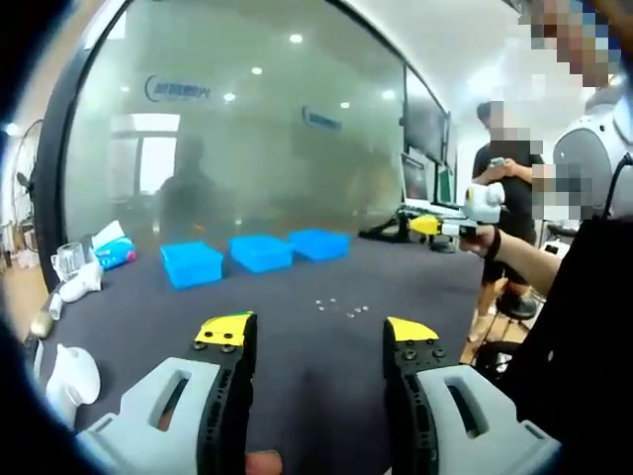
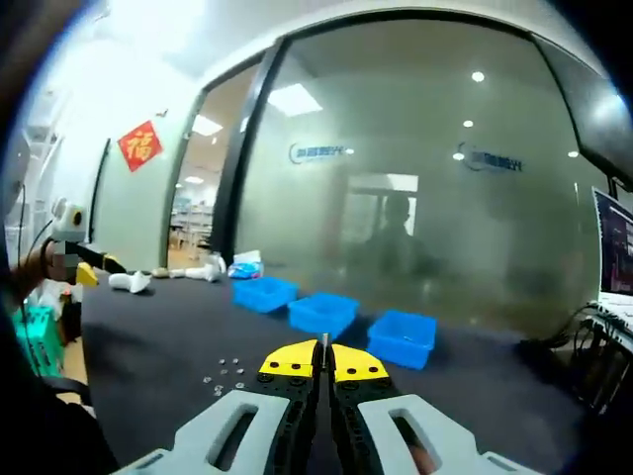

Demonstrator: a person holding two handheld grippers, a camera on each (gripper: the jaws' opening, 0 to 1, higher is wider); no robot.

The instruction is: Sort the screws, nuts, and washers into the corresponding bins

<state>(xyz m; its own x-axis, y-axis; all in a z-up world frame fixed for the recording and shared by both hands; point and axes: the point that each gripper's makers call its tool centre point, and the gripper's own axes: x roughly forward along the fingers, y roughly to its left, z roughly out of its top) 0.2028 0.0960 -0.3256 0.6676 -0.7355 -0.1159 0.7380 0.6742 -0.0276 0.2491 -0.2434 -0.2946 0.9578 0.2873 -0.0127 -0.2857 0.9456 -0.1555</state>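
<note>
- Left gripper [image 1: 316, 334]: jaws spread wide, holding nothing, above dark table [image 1: 297, 346].
- Right gripper [image 2: 323, 361]: jaws pinching a small screw [image 2: 324, 343].
- Loose hardware [image 1: 338, 307] scattered near three blue bins [image 1: 259, 252].

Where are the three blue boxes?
In the left gripper view the three blue boxes sit in a row at the far side of the dark table, before the glass wall, beyond the small loose parts.

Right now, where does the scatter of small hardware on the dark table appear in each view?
Left gripper view: the hardware lies just right of centre, on the table beyond the open jaws.
Right gripper view: the hardware lies lower left, beside the closed jaws' yellow tips.
Shared landmark: the row of three blue bins sits behind it in both.
</note>
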